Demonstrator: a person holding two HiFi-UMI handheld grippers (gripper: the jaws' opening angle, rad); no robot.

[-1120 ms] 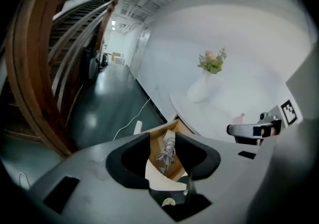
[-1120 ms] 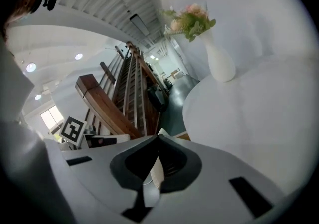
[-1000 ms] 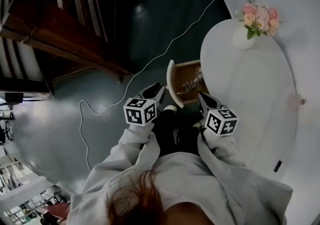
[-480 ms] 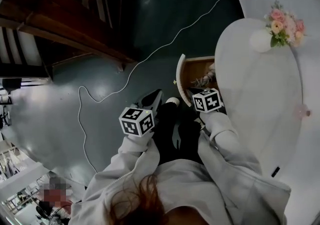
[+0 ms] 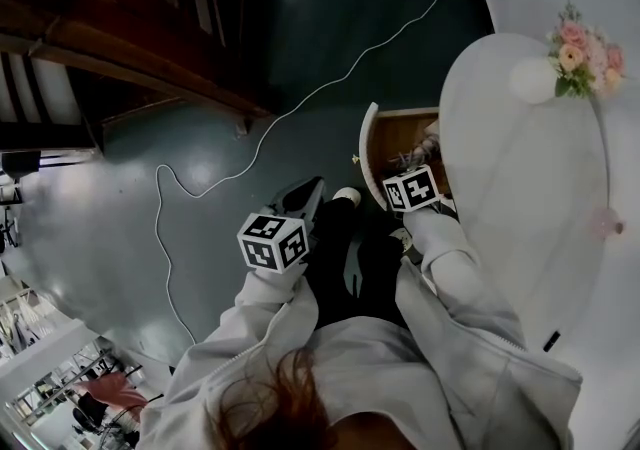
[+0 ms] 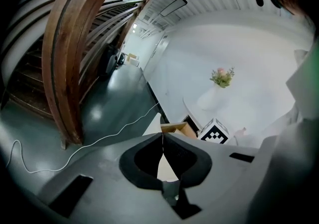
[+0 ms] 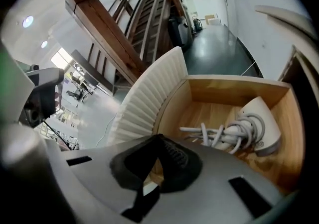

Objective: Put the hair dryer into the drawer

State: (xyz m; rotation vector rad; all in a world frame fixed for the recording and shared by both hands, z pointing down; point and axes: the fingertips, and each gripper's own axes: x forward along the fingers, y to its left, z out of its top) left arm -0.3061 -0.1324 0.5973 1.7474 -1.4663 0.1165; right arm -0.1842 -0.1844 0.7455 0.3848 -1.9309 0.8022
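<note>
**Right gripper view: dryer lies in the drawer, closing is left**

Right gripper view shows the hair dryer (image 7: pixel 261 126) lying inside the open drawer (image 7: pixel 234 86), on the side away from the drawer's fluted front (image 7: pixel 144 103). Its cord (image 7: pixel 219 131) is looped beside it on the drawer's wooden bottom.

The right gripper (image 7: pixel 158 137) hangs over the drawer, just inside that front, with its jaws tip to tip and nothing between them. The left gripper (image 6: pixel 162 136) is outside the drawer, on the front's outer side, also closed and empty.

Placing looks done, so the step in hand is probably shutting the drawer. That calls for the right gripper to lift clear of the drawer, then a push on the front's outer face toward the white table (image 5: pixel 520 178). The left gripper is on that side.

The front's top rim sits just beside the right jaws, so a straight lift seems safest. The cord appears to lie below the drawer's walls. Outside the drawer the floor is open, apart from a thin white cable (image 5: pixel 300 103) well away from it.
</note>
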